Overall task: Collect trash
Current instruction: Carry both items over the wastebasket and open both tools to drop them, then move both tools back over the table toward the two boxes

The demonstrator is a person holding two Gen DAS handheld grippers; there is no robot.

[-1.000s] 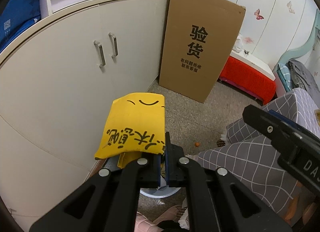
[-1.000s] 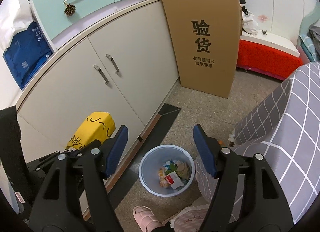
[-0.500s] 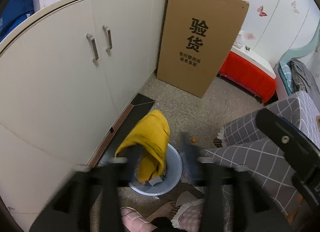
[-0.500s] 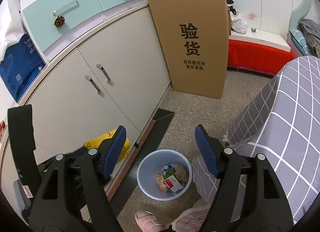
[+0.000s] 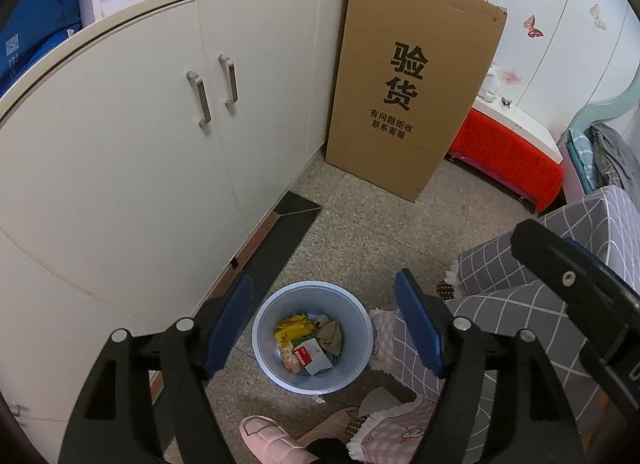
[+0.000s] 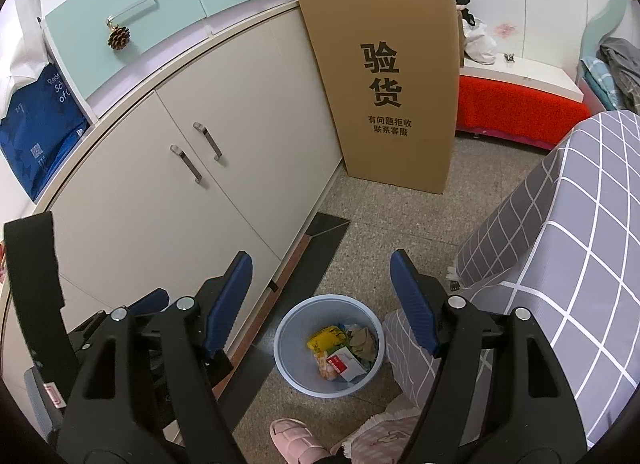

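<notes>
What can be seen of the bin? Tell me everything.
The bin is a round, pale blue, open-topped bucket that looks like plastic, standing upright on the speckled floor between the cabinet and the grey checked cover. No lid or liner shows. It is partly filled: a yellow wrapper, crumpled brown paper and a red and white carton lie inside. A pink slipper sits near it. Neither gripper touches it.

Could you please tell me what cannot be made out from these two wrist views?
- Bin bottom, both views: hidden under the yellow wrapper and other litter.
- Small print on the red-and-white carton: too small.
- Pink slipper, both views: cut off by the lower edge.
- Left tool in the right wrist view: largely hidden behind the right tool.
</notes>
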